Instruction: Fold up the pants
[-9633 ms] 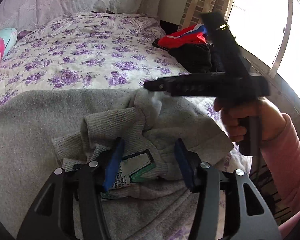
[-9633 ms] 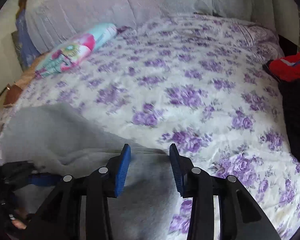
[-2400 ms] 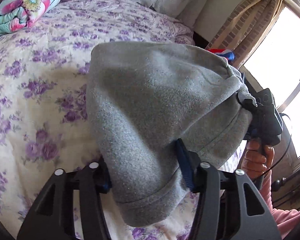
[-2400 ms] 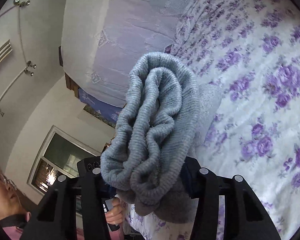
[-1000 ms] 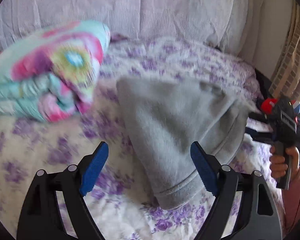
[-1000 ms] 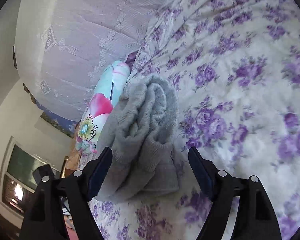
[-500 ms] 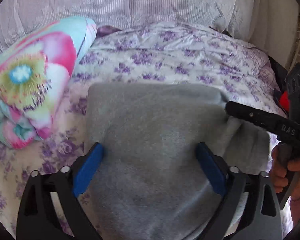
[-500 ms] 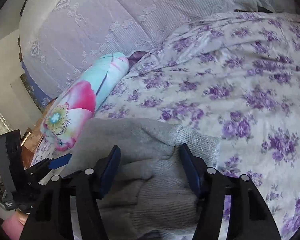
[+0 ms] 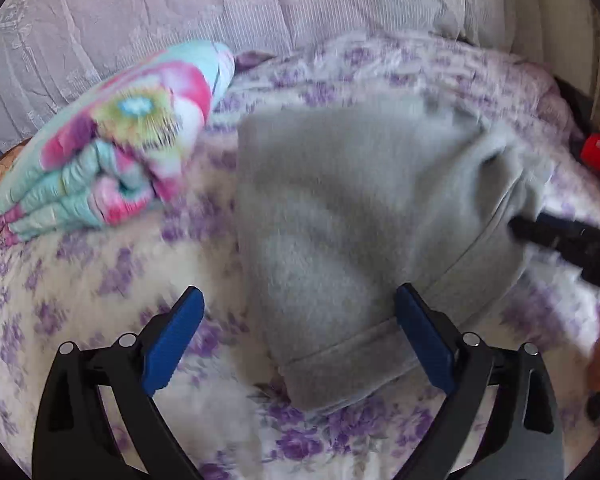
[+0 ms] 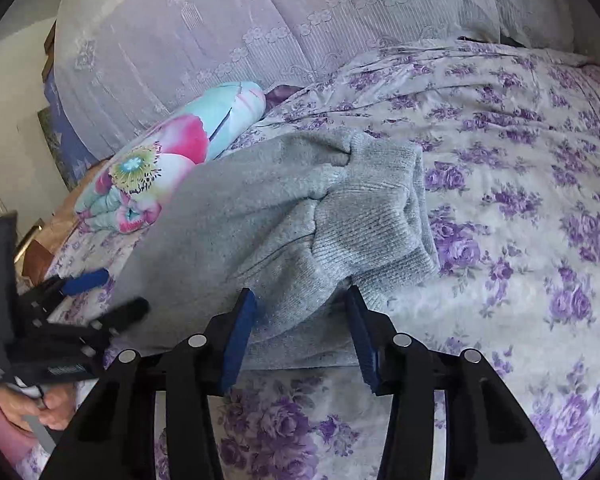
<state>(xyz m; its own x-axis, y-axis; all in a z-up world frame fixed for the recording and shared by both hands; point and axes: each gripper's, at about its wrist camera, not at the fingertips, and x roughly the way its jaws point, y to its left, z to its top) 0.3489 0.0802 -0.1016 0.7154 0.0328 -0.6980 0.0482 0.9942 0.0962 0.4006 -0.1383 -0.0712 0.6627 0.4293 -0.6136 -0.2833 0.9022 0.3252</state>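
The pants (image 9: 340, 216) look folded into a small gray bundle & are lying on the bed (image 10: 540, 240), just beside a bright flowery pillow (image 9: 112, 168). So I think the folding is about done & this is the let-go step. The left gripper (image 9: 296, 344) has its blue fingers (image 9: 172, 336) wide apart w/ nothing held; one finger is over the bare bed cover, the other sits at the near edge of the bundle. The left view is blurry. The right gripper (image 10: 300, 332) is open too, not pinching; its fingers are on both sides of the near end of the bundle, by the ribbed cuffs (image 10: 380, 216), very close or touching the cloth. Next move, I guess: pull both grippers back w/o catching the cloth, maybe pat the loose cuffs flat so the bundle stays neat.
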